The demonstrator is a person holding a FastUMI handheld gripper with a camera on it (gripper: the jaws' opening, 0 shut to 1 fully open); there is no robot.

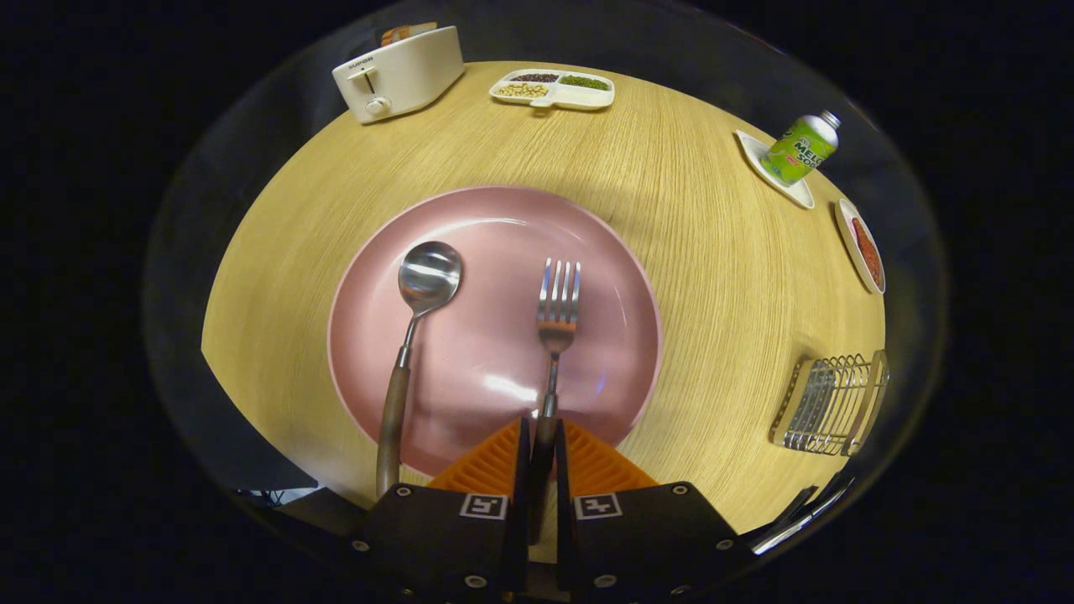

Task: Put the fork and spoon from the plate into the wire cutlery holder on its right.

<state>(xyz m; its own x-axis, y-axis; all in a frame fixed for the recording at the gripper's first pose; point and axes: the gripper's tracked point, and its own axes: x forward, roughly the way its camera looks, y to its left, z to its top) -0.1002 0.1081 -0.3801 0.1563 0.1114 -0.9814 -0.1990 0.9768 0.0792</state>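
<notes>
A pink plate point(470, 243) lies on the round wooden table just ahead of my fingers. A fork point(557, 315) lies on it with its tines pointing away and its dark handle running back between my fingers. My gripper point(542, 432) is shut on that handle, both pads pressed against it. To the left of the fork a spoon point(424, 281) with a wooden handle lies on the plate, its handle overhanging the near rim. The wire cutlery holder point(831, 404) stands on the table to the right of the plate.
At the far side stand a white toaster point(401, 74) and a divided dish point(552, 89) of beans. Far right, a green can point(799, 149) rests on a small white tray, with a small dish point(862, 245) of red food nearer. Bare tabletop separates plate and holder.
</notes>
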